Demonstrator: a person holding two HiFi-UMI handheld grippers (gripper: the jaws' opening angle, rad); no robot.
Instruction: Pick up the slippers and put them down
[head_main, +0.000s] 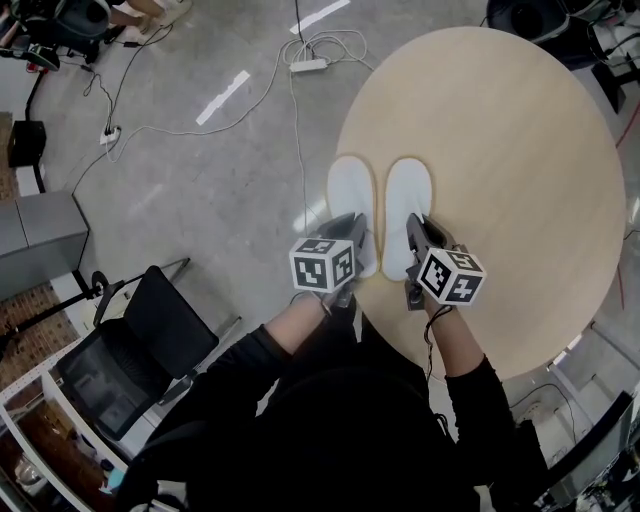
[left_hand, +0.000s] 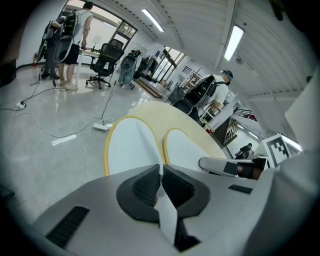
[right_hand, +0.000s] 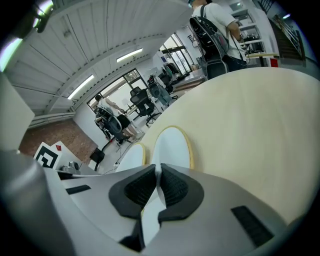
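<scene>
1. Two white slippers lie side by side near the round bench's (head_main: 520, 150) near edge. The left gripper's (left_hand: 161, 175) fingers (left_hand: 145, 187) are clamped on a thin white part of the left slipper (head_main: 352, 190). The right gripper (right_hand: 157, 176) pinches the right slipper (head_main: 408, 195) likewise.
2. Risk: such thin holds may slip, and a lifted slipper could droop and drag.
3. Hidden: the grippers cover the slippers' near ends, so the depth of each hold is unclear.

Two slippers (head_main: 351, 192) lie on the one round table (head_main: 520, 150). Two grippers sit at the table's near edge: left gripper (head_main: 353, 222), right gripper (head_main: 415, 222). One black chair (head_main: 165, 325) stands left of the table
</scene>
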